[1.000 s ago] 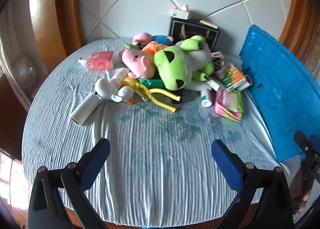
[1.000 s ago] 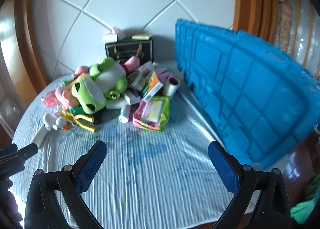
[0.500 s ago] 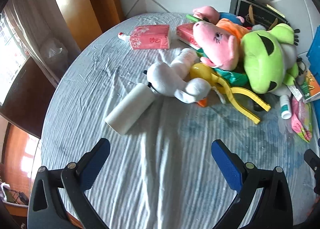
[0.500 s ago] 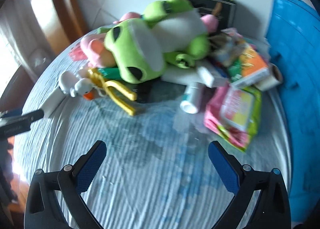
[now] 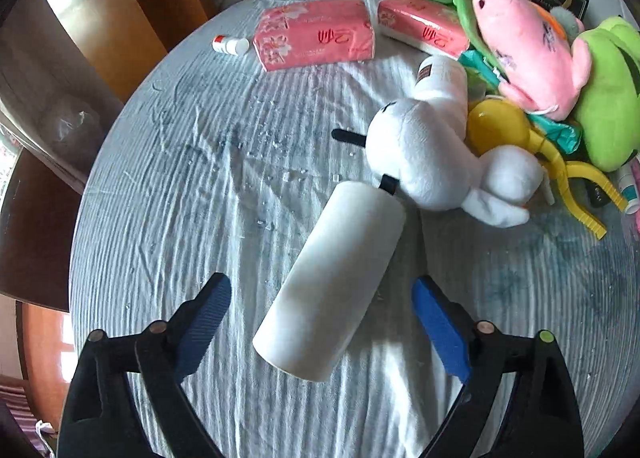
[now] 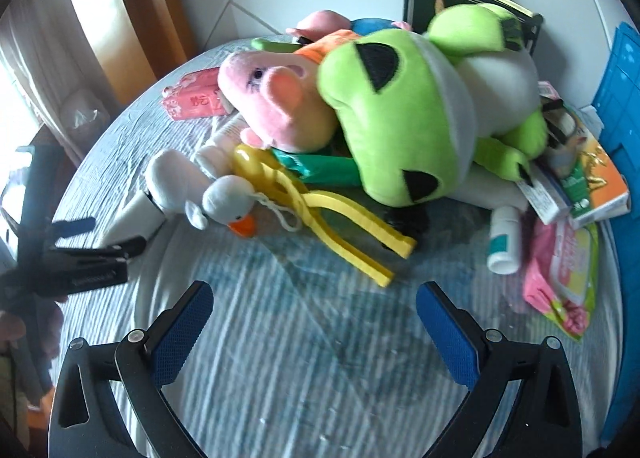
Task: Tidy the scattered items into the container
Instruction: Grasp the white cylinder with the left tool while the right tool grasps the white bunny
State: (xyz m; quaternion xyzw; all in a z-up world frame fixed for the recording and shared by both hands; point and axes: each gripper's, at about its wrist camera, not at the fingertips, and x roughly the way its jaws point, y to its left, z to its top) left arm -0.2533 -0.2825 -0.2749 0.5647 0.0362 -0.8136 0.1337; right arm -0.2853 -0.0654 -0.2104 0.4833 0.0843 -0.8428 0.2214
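Between the closing jaws of the left gripper (image 5: 320, 322), untouched by either pad, lies the white roll (image 5: 332, 282) on the desk (image 5: 180, 186), long axis running 7 to 1 o'clock toward the white goose plush (image 5: 436, 162). Right gripper (image 6: 316, 322) open, empty, farther off.

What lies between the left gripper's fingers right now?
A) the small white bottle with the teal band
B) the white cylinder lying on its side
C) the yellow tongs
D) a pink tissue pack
B: in the left wrist view the white cylinder lies on the cloth between the closing jaws of the left gripper, pads not yet touching it.
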